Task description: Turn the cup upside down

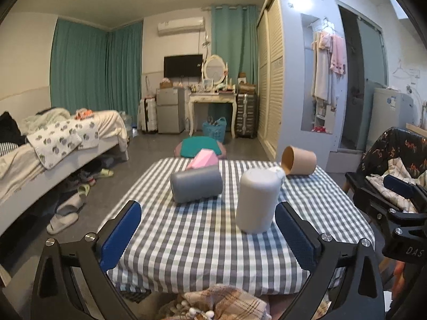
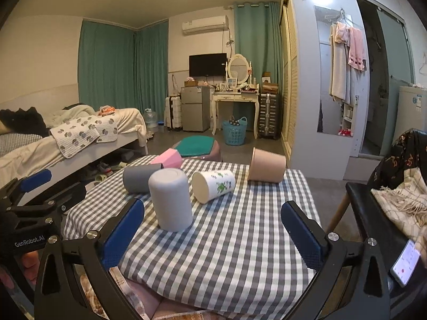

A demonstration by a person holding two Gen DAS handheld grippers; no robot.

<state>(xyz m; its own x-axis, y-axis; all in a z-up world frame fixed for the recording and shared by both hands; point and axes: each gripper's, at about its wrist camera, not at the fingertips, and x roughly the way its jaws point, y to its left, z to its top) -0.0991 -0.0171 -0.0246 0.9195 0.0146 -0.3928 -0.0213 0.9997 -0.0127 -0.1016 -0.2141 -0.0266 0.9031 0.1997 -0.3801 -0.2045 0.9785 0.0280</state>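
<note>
Cup [image 2: 170,198] on checked tablecloth [image 2: 240,240], bedroom

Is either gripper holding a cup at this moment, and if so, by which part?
Nothing is held. The left gripper and right gripper are both open with only tablecloth between their fingers; the white cup stands free, mouth down.

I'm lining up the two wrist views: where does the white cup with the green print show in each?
Left wrist: the printed white cup is nearly hidden, a sliver peeking out behind the top right of the plain white cup, right of centre.
Right wrist: it lies on its side at mid-frame, just right of the plain white cup.
Shared landmark: the tan cup at the table's far right.
</note>
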